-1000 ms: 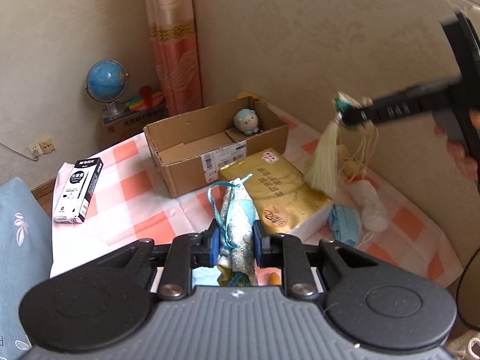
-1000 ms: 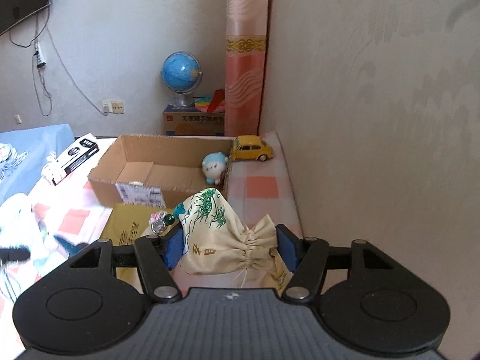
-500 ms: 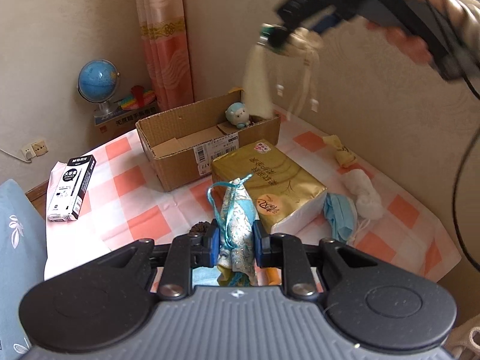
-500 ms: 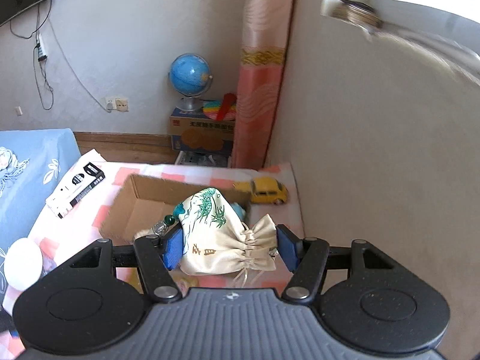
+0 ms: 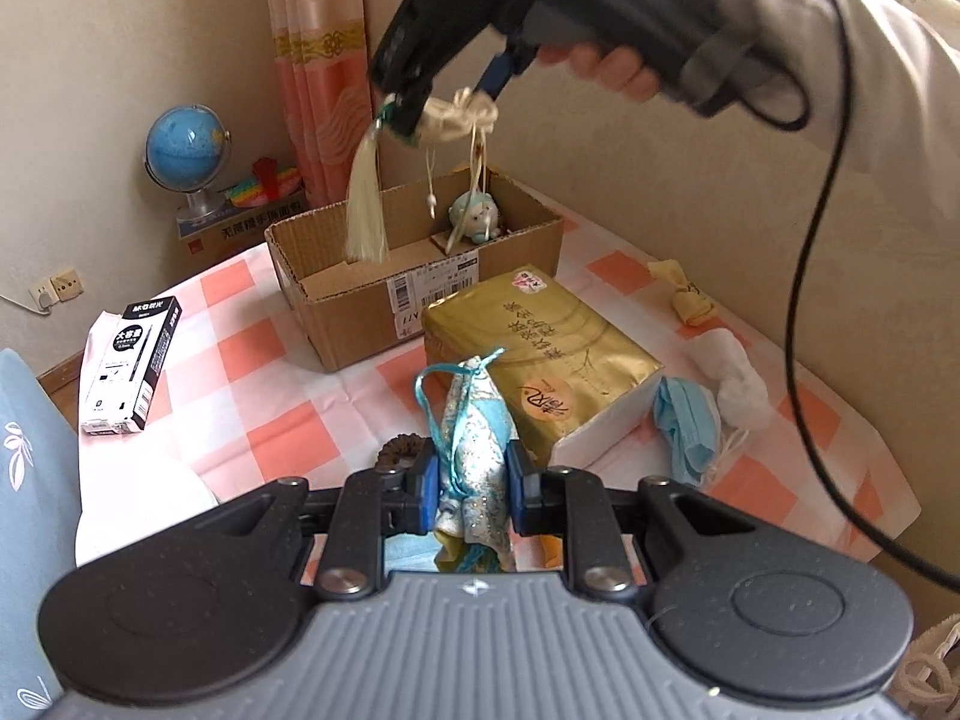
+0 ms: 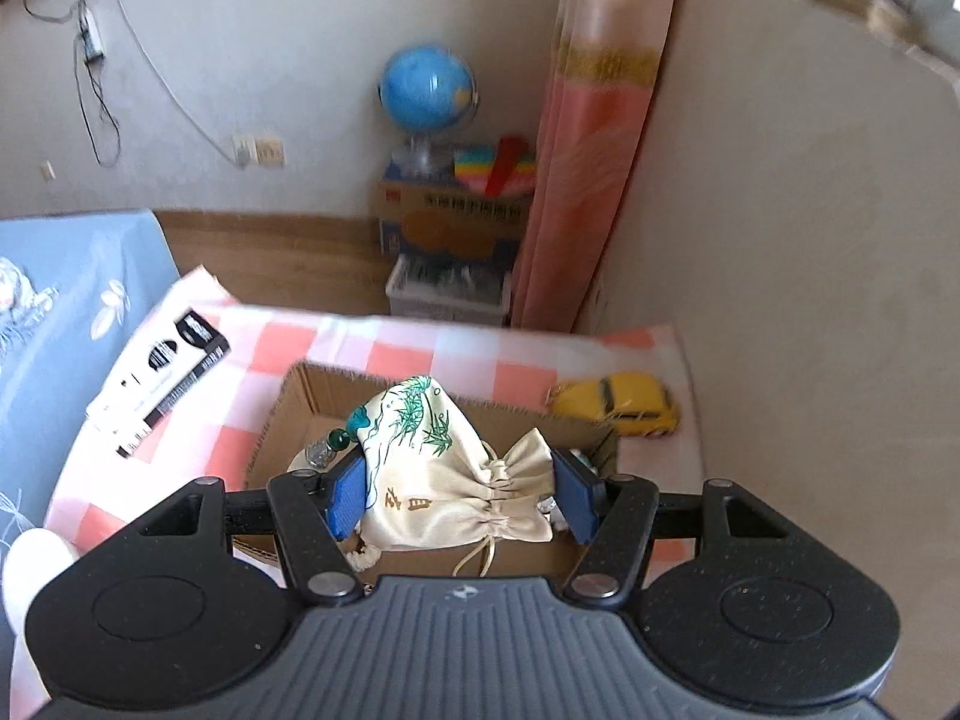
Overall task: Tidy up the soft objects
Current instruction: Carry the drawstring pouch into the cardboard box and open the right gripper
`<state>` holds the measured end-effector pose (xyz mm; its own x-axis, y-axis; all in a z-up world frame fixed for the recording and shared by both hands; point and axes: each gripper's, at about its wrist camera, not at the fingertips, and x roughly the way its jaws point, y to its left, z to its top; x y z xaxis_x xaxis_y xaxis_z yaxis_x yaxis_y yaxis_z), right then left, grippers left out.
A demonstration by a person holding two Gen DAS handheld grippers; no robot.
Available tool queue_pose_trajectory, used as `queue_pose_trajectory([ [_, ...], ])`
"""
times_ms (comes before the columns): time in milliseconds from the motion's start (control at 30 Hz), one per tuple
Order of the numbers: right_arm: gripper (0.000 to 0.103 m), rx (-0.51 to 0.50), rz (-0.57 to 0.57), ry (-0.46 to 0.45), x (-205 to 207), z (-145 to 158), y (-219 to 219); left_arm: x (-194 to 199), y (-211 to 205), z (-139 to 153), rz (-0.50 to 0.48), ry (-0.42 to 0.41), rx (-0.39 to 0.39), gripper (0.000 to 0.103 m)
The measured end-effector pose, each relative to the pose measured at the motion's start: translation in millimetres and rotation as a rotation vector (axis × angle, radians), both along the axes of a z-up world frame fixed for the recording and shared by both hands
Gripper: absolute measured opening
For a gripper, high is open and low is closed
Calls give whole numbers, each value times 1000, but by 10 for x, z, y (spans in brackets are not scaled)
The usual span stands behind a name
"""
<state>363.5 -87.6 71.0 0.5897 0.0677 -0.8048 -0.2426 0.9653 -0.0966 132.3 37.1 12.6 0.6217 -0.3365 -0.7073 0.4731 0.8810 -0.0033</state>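
Checked tablecloth (image 5: 270, 354) | cream bamboo-print pouch (image 6: 444, 480) clamped in right fingers (image 6: 347, 492) | left fingers (image 5: 427, 480) clamp blue pouch (image 5: 474, 438)

Left gripper (image 5: 468, 483) clamped, right gripper (image 6: 461, 495) gripping, raised

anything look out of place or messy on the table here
Yes: a blue face mask lies crumpled by the gold tissue pack, beside a white cloth wad. A hard yellow toy car sits behind the cardboard box.

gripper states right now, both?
Left gripper: shut on the blue pouch.
Right gripper: shut on the cream pouch, above the box.
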Motion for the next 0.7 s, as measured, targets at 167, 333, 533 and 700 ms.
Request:
queue_pose_trajectory([
  [167, 69, 18, -69, 94, 233, -290, -6, 39, 2, -15, -7, 6, 1, 20],
  [333, 92, 29, -86, 107, 250, -366, -66, 73, -3, -9, -11, 7, 3, 20],
  [533, 99, 63, -83, 80, 160, -302, -207, 105, -15, 49, -44, 15, -12, 20],
  [700, 100, 91, -75, 98, -49, -324, -349, 230, -24, 222, -105, 21, -16, 20],
])
